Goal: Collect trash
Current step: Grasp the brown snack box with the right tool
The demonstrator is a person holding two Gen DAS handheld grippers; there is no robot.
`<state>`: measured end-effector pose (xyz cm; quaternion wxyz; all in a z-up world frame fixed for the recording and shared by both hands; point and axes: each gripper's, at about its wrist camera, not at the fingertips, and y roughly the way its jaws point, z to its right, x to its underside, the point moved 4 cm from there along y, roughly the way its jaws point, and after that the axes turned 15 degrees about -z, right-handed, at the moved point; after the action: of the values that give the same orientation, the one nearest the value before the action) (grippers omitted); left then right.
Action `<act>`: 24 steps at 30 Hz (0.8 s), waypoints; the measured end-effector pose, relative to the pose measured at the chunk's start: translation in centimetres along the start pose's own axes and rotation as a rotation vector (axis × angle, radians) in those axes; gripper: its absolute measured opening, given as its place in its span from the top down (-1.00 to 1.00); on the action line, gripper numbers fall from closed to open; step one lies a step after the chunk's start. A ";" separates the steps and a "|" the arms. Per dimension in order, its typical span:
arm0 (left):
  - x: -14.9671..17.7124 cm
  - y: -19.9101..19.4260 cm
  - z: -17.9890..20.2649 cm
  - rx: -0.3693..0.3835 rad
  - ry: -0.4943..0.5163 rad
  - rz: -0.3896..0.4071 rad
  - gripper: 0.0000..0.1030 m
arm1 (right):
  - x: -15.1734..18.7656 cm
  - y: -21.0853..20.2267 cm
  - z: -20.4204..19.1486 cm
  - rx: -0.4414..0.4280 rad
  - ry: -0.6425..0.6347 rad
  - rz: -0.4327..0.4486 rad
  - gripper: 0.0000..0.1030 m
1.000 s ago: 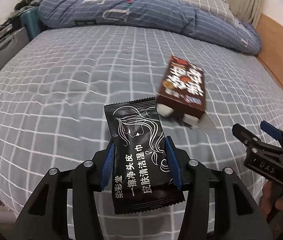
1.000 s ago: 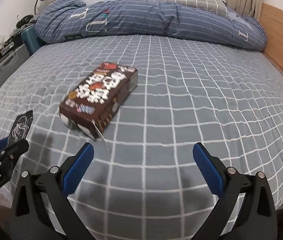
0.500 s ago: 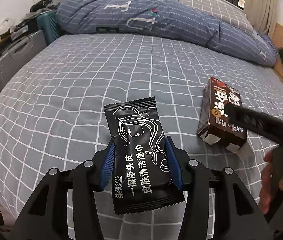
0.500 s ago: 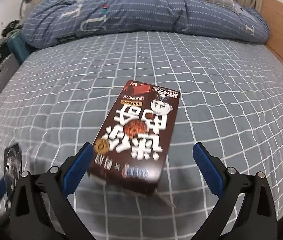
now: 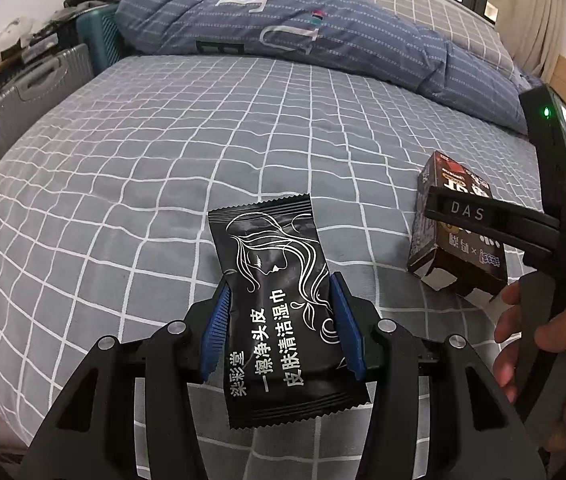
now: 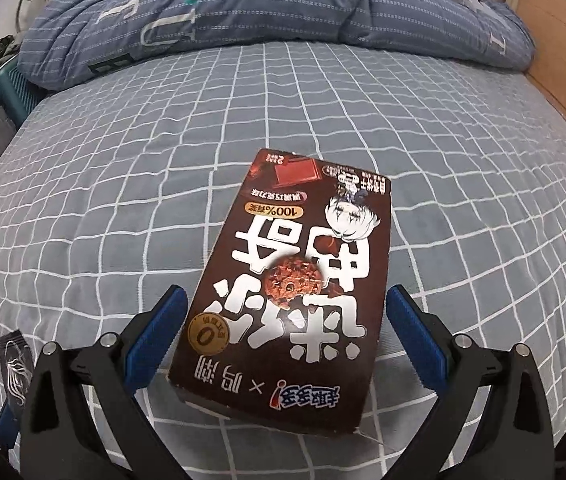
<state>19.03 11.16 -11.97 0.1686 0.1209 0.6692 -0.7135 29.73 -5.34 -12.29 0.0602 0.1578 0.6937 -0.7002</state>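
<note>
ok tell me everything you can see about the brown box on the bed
The brown box is a flat cardboard snack carton, dark brown with big white characters, a cookie picture and a cartoon figure. It lies printed face up on the grey checked bedsheet, its near end flap open. The right tool straddles it with open blue pads, a gap showing on each side, not gripping yet.

A glossy black sachet (image 5: 283,312) printed with a white line-drawn profile of a woman and white characters sits between royal-blue pads (image 5: 214,336). Beyond the jaws spreads a grey bedsheet (image 5: 155,168) crossed by a white grid. A dark brown cardboard box (image 6: 295,280) with bold white characters, a gold coin badge and a red square lies between the other blue pads (image 6: 415,328).
</note>
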 end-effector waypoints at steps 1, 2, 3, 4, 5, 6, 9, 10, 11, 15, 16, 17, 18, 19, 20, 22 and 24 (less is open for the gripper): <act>0.0 0.0 -0.1 -0.001 -0.002 0.000 0.08 | 0.0 0.2 0.0 0.000 0.004 -0.003 -0.85; 0.0 0.0 -0.1 -0.001 -0.003 -0.001 0.08 | 0.0 0.2 -0.1 0.002 0.005 -0.002 -0.85; 0.0 0.0 -0.1 -0.001 -0.003 0.000 0.08 | 0.0 0.4 -0.1 0.004 0.007 -0.001 -0.85; 0.0 0.0 -0.1 -0.002 -0.004 0.000 0.08 | 0.0 0.4 -0.2 0.004 0.009 -0.002 -0.85; 0.0 0.0 -0.1 -0.002 -0.003 -0.001 0.08 | 0.1 0.5 -0.3 0.004 0.009 -0.003 -0.85; 0.0 0.1 0.0 -0.001 -0.003 -0.002 0.08 | 0.1 0.6 -0.3 0.005 0.009 -0.004 -0.85; 0.0 0.1 0.1 0.003 -0.001 -0.004 0.08 | 0.0 0.7 -0.3 0.006 0.009 -0.008 -0.85; 0.0 0.2 0.1 0.004 0.000 -0.005 0.08 | 0.0 0.8 -0.2 -0.002 0.009 -0.014 -0.85; -0.1 0.2 0.2 0.005 0.000 -0.005 0.08 | 0.0 0.9 -0.2 -0.004 0.007 -0.016 -0.85; 0.0 0.3 0.3 0.009 0.003 -0.008 0.08 | 0.1 1.0 -0.2 -0.010 -0.005 -0.010 -0.84; 0.0 0.3 0.2 0.010 0.002 -0.007 0.08 | 0.2 1.0 -0.1 -0.012 -0.008 -0.006 -0.83; -0.1 0.3 0.2 0.011 0.002 -0.007 0.08 | 0.3 1.0 -0.1 -0.015 -0.011 -0.002 -0.82; -0.1 0.3 0.2 0.012 0.002 -0.008 0.08 | 0.4 0.9 0.0 -0.018 -0.014 0.001 -0.82; -0.1 0.3 0.2 0.014 0.001 -0.009 0.08 | 0.5 0.9 0.0 -0.021 -0.017 0.004 -0.81; -0.1 0.4 0.2 0.017 0.001 -0.010 0.08 | 0.6 0.8 0.1 -0.024 -0.021 0.006 -0.81; -0.1 0.4 0.3 0.020 0.003 -0.010 0.08 | 0.8 0.6 0.1 -0.029 -0.031 0.009 -0.81; -0.1 0.3 0.5 0.021 0.005 -0.010 0.08 | 1.1 0.4 0.2 -0.030 -0.041 0.015 -0.81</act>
<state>19.24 10.64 -12.18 0.1623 0.1213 0.6627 -0.7210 28.77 -5.41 -12.98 0.0819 0.1479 0.7016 -0.6923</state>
